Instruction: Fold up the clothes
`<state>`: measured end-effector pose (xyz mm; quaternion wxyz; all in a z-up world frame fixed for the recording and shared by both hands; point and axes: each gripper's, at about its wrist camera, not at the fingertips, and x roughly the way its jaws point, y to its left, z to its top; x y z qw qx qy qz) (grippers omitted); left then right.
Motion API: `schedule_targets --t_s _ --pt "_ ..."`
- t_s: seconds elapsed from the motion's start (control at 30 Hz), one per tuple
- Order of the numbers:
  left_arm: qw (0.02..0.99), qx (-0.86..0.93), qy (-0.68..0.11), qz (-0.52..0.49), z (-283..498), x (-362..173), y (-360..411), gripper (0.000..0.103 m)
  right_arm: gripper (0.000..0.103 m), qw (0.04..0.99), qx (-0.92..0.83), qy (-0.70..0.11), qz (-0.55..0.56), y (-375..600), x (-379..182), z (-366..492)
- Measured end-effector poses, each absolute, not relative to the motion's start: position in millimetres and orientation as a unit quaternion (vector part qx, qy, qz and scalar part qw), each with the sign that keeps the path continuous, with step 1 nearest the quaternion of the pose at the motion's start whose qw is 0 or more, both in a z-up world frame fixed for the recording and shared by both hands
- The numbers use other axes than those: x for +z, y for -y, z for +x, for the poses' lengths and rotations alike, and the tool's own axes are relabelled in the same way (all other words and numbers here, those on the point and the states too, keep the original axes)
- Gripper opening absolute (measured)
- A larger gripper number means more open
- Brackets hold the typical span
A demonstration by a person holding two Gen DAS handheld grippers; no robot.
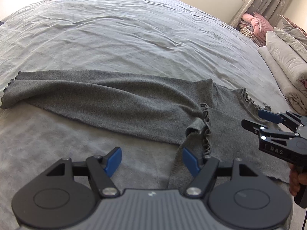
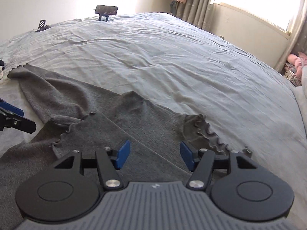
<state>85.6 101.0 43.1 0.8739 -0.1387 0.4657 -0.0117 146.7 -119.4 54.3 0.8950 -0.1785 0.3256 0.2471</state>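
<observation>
We hold our left gripper (image 1: 151, 161) over the pale grey bedsheet (image 1: 119, 34), its blue pads (image 1: 113, 161) standing wide apart with nothing between them. Ahead of it, running from far left across to the right, lies the grey knit garment (image 1: 107, 99), partly folded over itself lengthwise. Its frilled hem (image 1: 206, 126) bunches just ahead of the right-hand pad, and a flap of the cloth falls back beside that pad; we cannot tell whether it touches.

Further right in that view our right gripper (image 1: 264, 120) hangs just above the garment's frilled right end, gripped at its handle by a hand (image 1: 296, 180).

From the right gripper's own camera, its pads (image 2: 122, 155) are parted fairly wide and empty, with flat grey cloth lying below and between them. To its left the other gripper's fingers (image 2: 17, 118) reach in beside a ruffled edge (image 2: 65, 132). Ahead and right of the right-hand pad a frilled cuff (image 2: 201, 130) lies crumpled on the sheet. At the bed's far edge a dark phone on a stand (image 2: 106, 10) is propped.
</observation>
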Motion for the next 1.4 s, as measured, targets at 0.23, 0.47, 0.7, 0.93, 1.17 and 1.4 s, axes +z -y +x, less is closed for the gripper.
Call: schedule_targets --t_s 0.23,0.47,0.7,0.93,1.17,1.4 --pt "0.868 -0.018 -0.474 -0.144 86 44 -104 0.071 0.002 0.867 0.310 -0.343 -0.185 87 42 159" --pt "0.867 -0.016 -0.476 -0.148 86 44 -104 0.071 0.002 0.916 0.249 -0.278 -0.150 110 67 157" --pt "0.867 -0.015 -0.476 -0.144 87 44 -104 0.071 0.008 0.914 0.168 -0.315 -0.192 97 33 186" --pt "0.866 -0.018 -0.476 -0.149 87 46 -102 0.071 0.061 0.950 0.170 -0.244 -0.100 136 68 141" --pt "0.866 -0.014 -0.476 -0.151 86 46 -104 0.071 0.037 0.906 0.238 -0.306 -0.169 94 38 136" --pt "0.866 -0.013 -0.471 -0.167 87 50 -111 0.071 0.002 0.928 0.226 -0.286 -0.075 107 59 126"
